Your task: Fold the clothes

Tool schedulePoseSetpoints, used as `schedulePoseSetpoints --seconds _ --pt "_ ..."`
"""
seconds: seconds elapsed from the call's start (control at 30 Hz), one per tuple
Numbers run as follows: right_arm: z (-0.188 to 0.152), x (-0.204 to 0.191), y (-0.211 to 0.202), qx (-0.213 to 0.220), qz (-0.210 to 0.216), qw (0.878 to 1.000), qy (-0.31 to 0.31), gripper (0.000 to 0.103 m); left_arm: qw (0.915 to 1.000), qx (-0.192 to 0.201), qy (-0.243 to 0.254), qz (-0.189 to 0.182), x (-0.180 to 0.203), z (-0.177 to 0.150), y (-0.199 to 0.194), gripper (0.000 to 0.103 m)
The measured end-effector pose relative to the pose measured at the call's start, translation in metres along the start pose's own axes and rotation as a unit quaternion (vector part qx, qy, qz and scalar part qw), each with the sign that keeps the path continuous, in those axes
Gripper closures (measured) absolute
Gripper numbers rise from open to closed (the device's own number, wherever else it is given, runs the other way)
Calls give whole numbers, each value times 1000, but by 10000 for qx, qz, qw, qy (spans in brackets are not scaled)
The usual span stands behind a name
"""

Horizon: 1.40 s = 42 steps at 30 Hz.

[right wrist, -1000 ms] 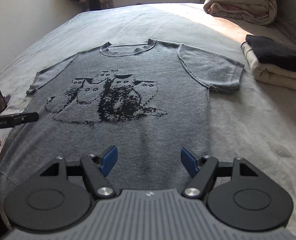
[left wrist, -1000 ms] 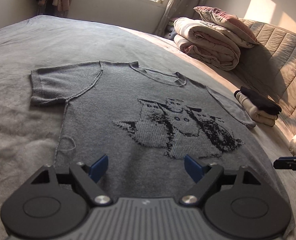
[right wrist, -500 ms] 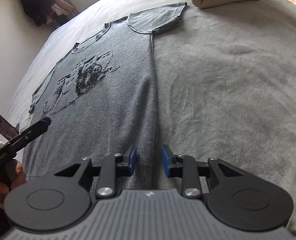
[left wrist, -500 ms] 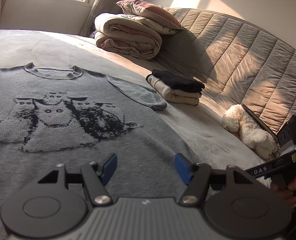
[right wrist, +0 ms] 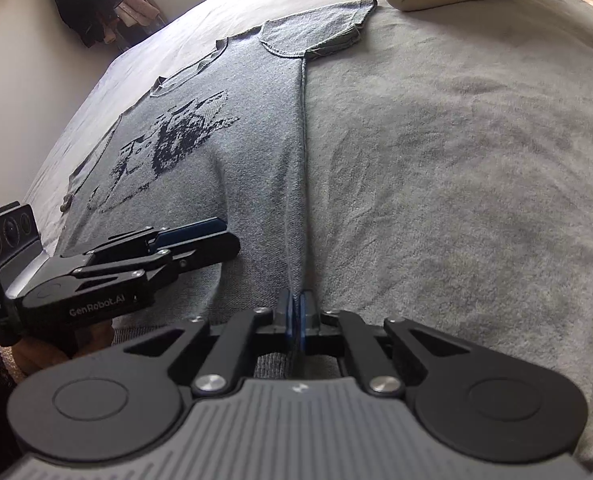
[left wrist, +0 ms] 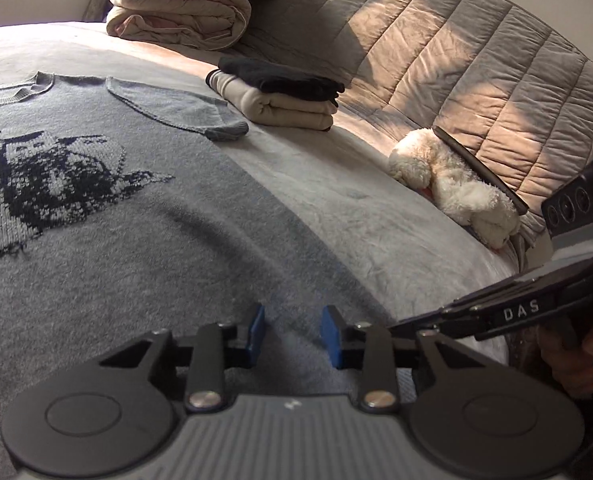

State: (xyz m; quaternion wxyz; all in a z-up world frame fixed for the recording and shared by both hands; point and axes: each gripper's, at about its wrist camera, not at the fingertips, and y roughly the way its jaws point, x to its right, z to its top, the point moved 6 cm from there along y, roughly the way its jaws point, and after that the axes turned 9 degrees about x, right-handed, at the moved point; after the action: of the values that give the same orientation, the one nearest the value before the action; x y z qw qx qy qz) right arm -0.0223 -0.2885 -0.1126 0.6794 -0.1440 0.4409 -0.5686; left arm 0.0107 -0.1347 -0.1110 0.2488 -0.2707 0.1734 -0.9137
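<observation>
now right hand-held gripper (right wrist: 295, 318) clamped on sweater (right wrist: 224, 152) hem; left hand-held gripper (left wrist: 291, 336) narrowed.

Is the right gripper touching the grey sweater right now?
Touching. In the right wrist view, the right gripper has its jaws shut on the side seam of the grey sweater near the hem.

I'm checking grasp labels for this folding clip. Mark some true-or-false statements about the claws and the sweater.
1. The right claw is shut on the grey sweater at its side seam near the hem. True.
2. The left claw is shut on the hem. False: it is open above the sweater.
3. Folded clothes lie beyond the sleeve. True.
4. The sweater is folded in half. False: it lies spread flat.
</observation>
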Motion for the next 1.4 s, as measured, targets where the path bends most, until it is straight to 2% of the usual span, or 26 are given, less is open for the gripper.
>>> schedulePoseSetpoints --seconds 0.03,0.1,0.13,0.2,0.23,0.27,0.3,0.33,0.5,0.63,0.73,0.93,1.17,1.27,1.33,1.4 --pt "2 0 0 -74 -9 10000 30 100 9996 -185 87 -192 2 -2 -7 57" --pt "8 -1 2 -292 21 9995 107 96 9977 -453 241 -438 4 -5 -20 49" --pt "13 -1 2 -359 82 9992 135 86 9971 -535 286 -469 5 -6 -28 48" --pt "27 -3 3 -368 126 9992 42 84 9975 -541 216 -400 3 -5 -40 43" --pt "35 -3 5 -332 115 9994 4 78 9981 -497 168 -337 2 -2 -44 37" --pt "44 -3 7 -291 99 9995 -33 69 9988 -409 131 -245 0 2 -46 36" --pt "54 -3 9 -250 84 9996 -70 50 9993 -320 94 -152 -1 7 -47 36" --pt "64 -3 11 -185 103 9998 -67 48 9997 -231 57 -60 -2 12 -49 35" --pt "117 2 41 204 124 9996 161 48 9979 220 -54 605 -15 44 -47 33" --pt "156 12 69 557 32 9976 404 48 9886 565 127 1393 -38 74 -35 33" --pt "178 26 87 899 20 9931 759 48 9802 797 94 1809 -60 97 -23 33" --pt "202 52 118 1307 -65 9847 1153 48 9668 1150 -367 2254 -108 126 6 33" --pt "217 64 140 1780 536 9744 1268 49 9578 1521 -664 2349 -150 142 47 34" --pt "218 72 144 2006 716 9671 1391 58 9540 1617 -917 2354 -164 143 59 35" --pt "217 77 146 2092 752 9635 1495 75 9532 1647 -1001 2330 -171 142 64 35" --pt "219 72 144 2055 933 9619 1544 85 9523 1677 -1084 2307 -177 141 69 34"
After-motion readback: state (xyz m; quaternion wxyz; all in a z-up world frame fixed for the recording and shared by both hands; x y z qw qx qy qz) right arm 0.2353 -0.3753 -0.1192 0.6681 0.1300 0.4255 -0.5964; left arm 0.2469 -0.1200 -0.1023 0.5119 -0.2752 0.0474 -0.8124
